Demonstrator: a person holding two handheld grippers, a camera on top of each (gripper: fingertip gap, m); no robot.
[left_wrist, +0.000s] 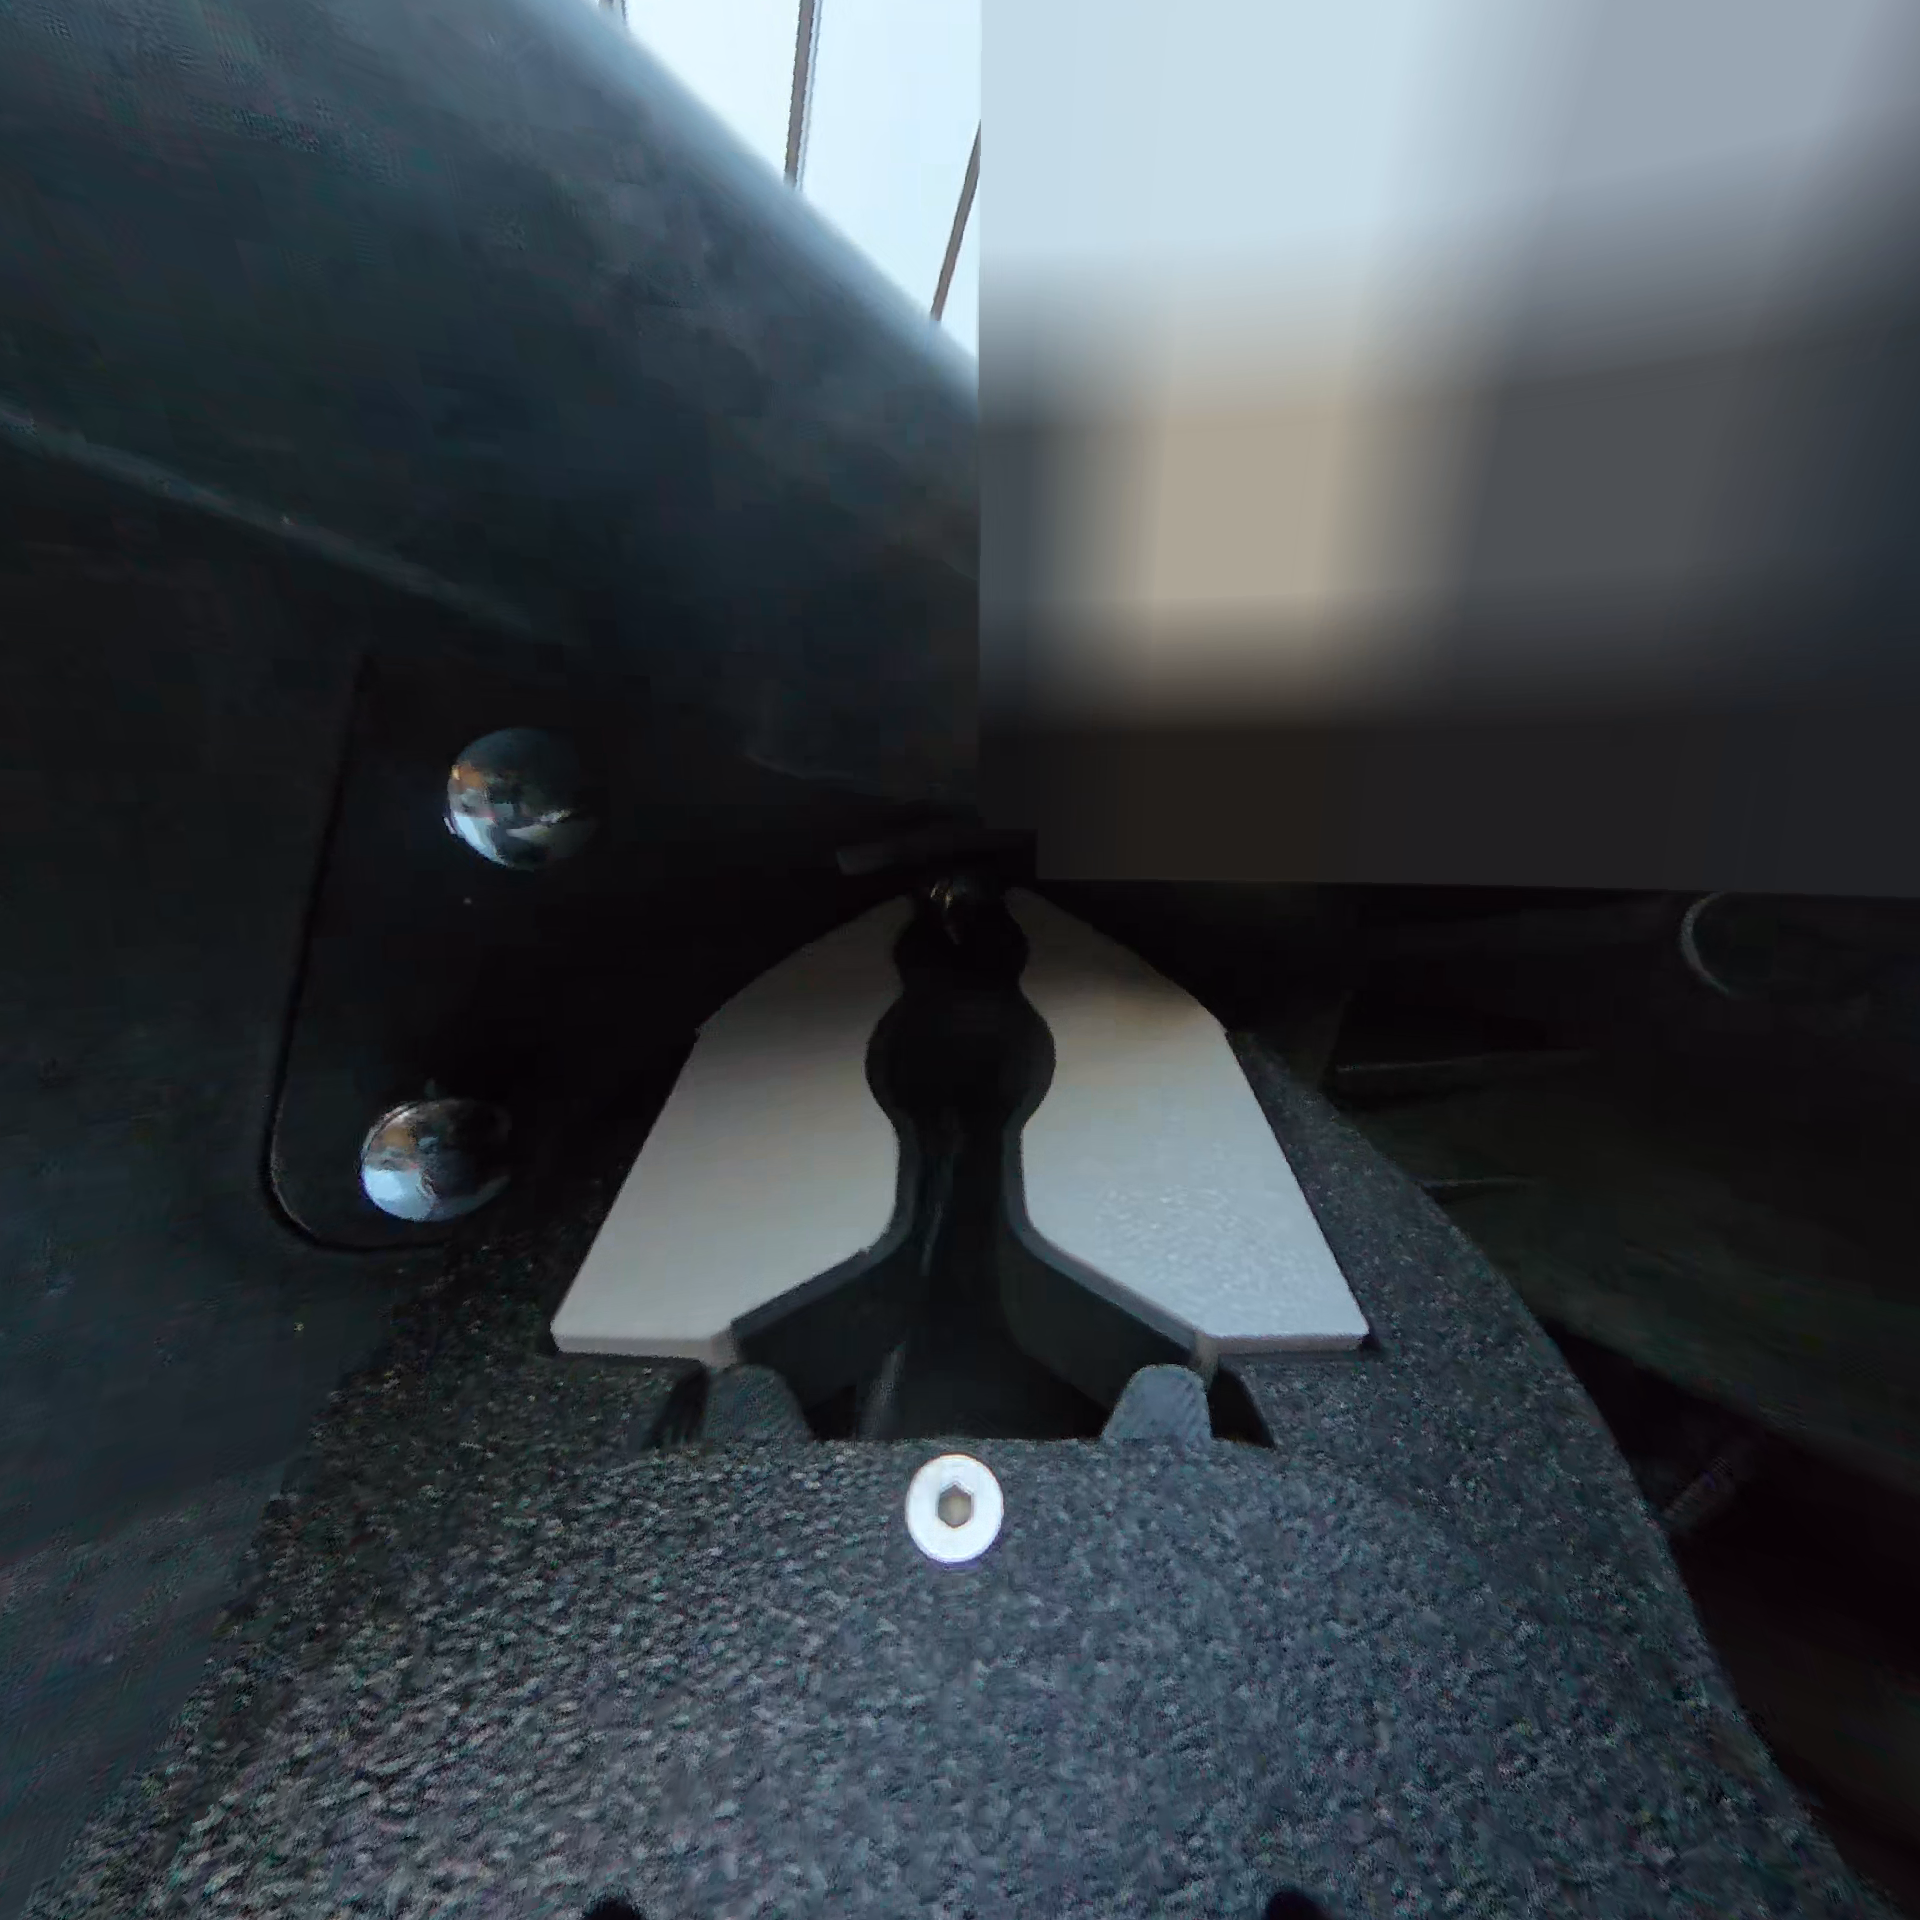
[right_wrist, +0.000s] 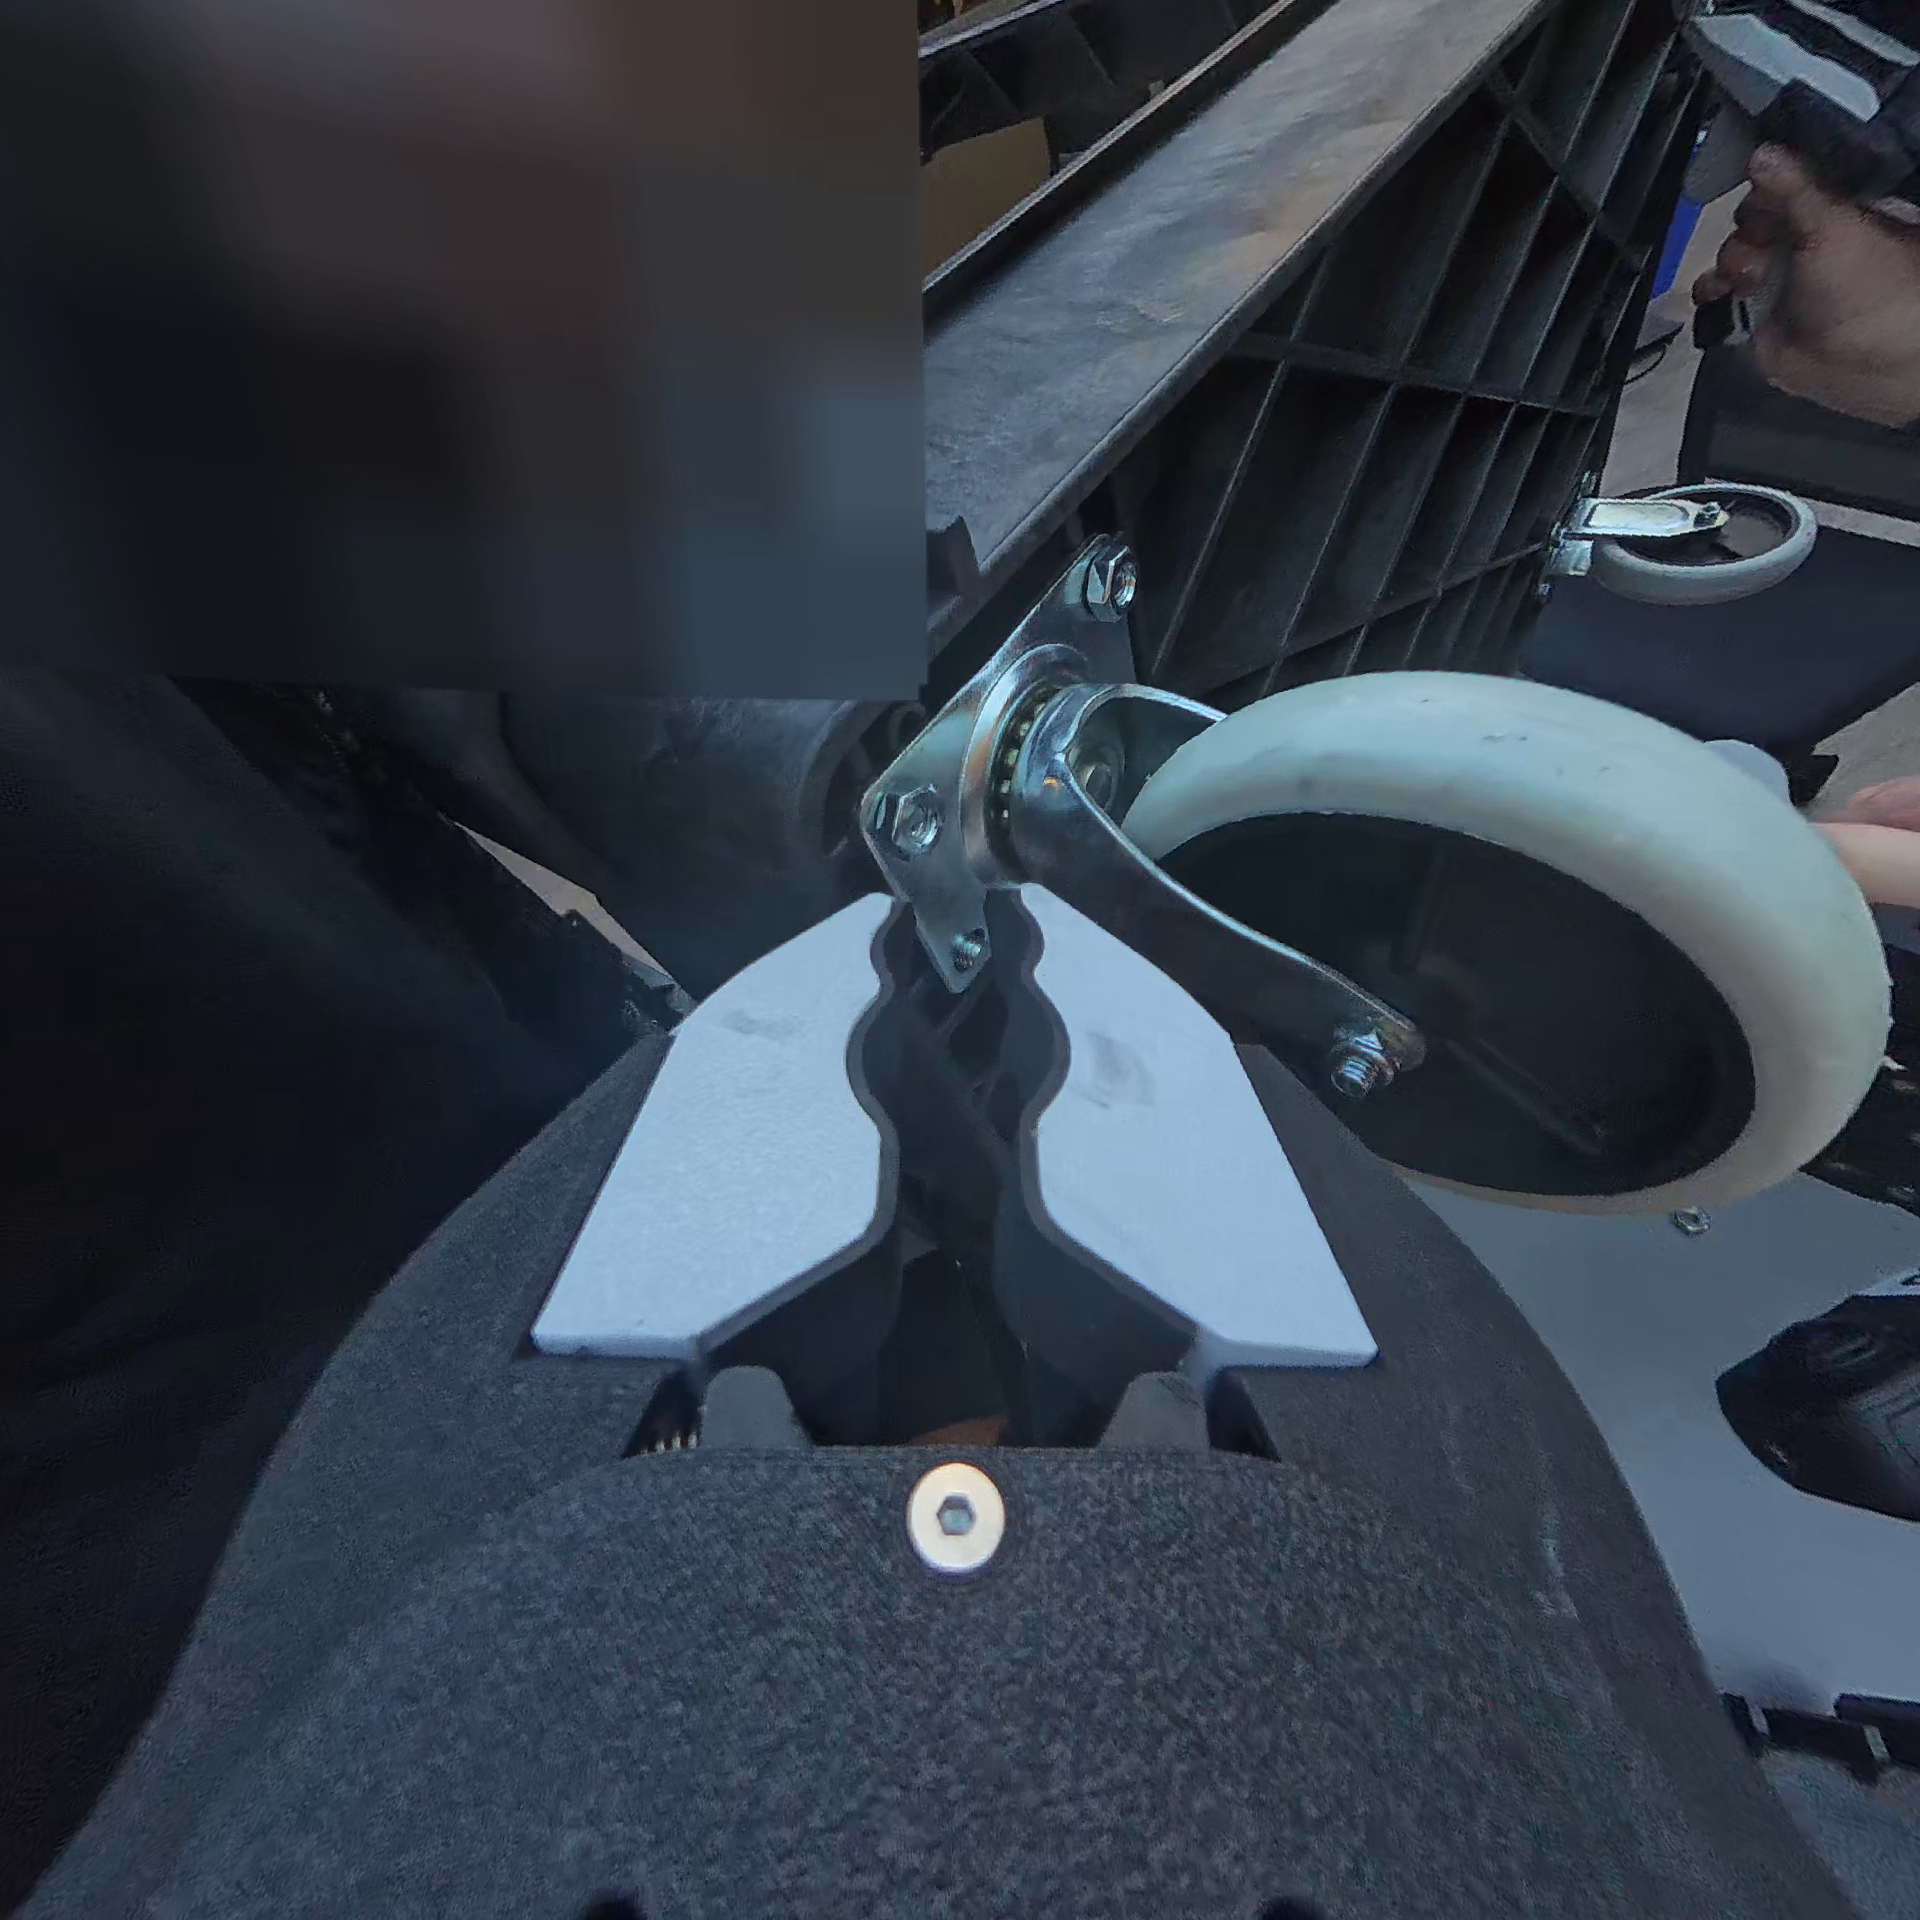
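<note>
left gripper (left_wrist: 956, 902): jaws drawn close together. the tips meet on a small dark piece (left_wrist: 951, 896), rounded and slightly shiny, and appear to pinch it. what the piece is cannot be told; the area is dim. just to the left lies a black panel (left_wrist: 343, 935) bearing two shiny domed bolt heads (left_wrist: 514, 795), one above the other. a dark curved surface fills the upper left of this view.

right gripper (right_wrist: 961, 935): jaws likewise nearly together, closed on the lower corner of a bright metal mounting plate (right_wrist: 940, 831). a threaded bolt end (right_wrist: 968, 943) shows through that corner, between the tips. nuts sit on two other corners of the plate.

the plate belongs to a swivel caster (right_wrist: 1143, 883) whose pale grey wheel (right_wrist: 1507, 769) hangs out to the right, clear of the floor. the caster is fixed to a black ribbed platform (right_wrist: 1351, 436) that stands tilted on edge. a second caster (right_wrist: 1694, 540) shows farther along the same platform.

other findings: a person's hand (right_wrist: 1829, 281) at the upper right near the platform's far end; fingertips (right_wrist: 1881, 821) just behind the near wheel; a loose nut (right_wrist: 1691, 1221) on the pale floor below the wheel; a dark shoe (right_wrist: 1829, 1392) at the lower right.
</note>
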